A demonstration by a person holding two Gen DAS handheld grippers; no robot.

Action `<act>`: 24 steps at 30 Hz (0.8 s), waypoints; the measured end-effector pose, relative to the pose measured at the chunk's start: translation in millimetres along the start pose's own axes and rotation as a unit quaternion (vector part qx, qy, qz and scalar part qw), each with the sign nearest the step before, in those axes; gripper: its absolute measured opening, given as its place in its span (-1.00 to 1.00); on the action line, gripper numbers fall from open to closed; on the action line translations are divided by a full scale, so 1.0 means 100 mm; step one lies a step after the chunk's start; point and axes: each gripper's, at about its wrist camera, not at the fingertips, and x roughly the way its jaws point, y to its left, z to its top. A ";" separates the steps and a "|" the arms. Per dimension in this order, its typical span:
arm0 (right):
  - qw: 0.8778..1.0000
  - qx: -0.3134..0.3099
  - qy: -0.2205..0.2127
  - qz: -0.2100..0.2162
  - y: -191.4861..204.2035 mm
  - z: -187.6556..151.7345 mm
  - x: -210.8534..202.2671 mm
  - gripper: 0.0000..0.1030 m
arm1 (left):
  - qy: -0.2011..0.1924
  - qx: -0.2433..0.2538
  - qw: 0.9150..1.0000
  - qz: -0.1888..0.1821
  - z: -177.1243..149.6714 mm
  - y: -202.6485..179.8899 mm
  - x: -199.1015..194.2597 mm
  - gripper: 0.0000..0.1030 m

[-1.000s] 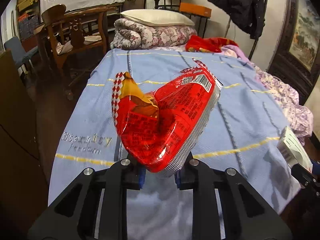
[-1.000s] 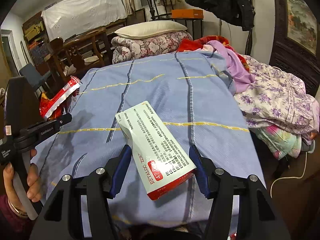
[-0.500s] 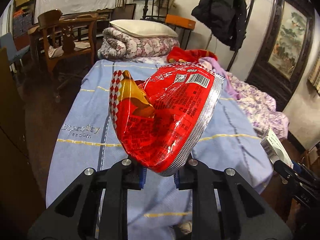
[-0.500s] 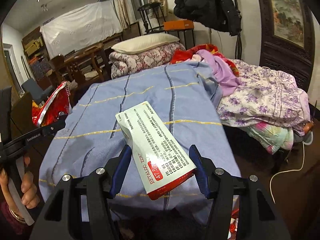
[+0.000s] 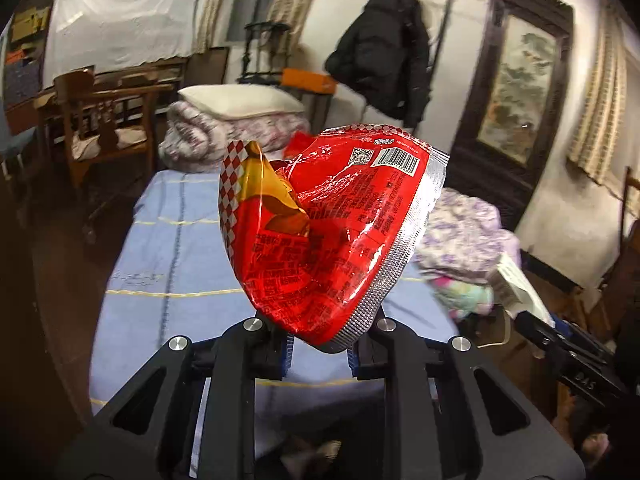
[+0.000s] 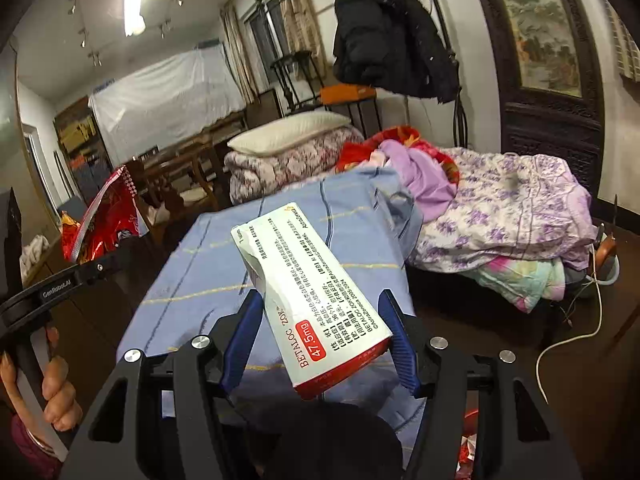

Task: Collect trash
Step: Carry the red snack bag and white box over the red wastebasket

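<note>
My left gripper (image 5: 320, 354) is shut on a crumpled red snack bag (image 5: 328, 240) and holds it in the air above the foot of the bed. The bag also shows at the left of the right wrist view (image 6: 104, 228). My right gripper (image 6: 324, 344) is shut on a white medicine box (image 6: 316, 292) with red trim, held up over the bed's near end. The box shows at the right edge of the left wrist view (image 5: 520, 288).
A bed with a light blue cover (image 5: 180, 256) lies below. Purple floral bedding (image 6: 500, 216) is piled at the right. A folded quilt and pillow (image 6: 288, 152) are at the far end. A wooden chair (image 5: 104, 128) stands at the left. A white cable (image 6: 568, 336) lies on the dark floor.
Both grippers have risen and pulled back from the bed with their items still held. The views now tilt up and show more of the room and walls.
</note>
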 end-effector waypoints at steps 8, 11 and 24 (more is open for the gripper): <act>0.998 0.018 -0.052 -0.004 -0.38 0.07 -0.79 0.15 | 0.001 0.040 0.997 -0.068 -0.14 -0.77 -0.34 -0.58; 0.997 0.020 -0.066 -0.021 -0.59 0.08 -1.01 0.15 | 0.004 0.062 0.995 -0.084 -0.20 -1.07 -0.40 -0.58; 0.989 0.095 -0.044 -0.108 -1.92 -0.28 -1.28 0.15 | 0.065 0.170 0.971 -0.152 -0.42 -2.46 0.07 -0.57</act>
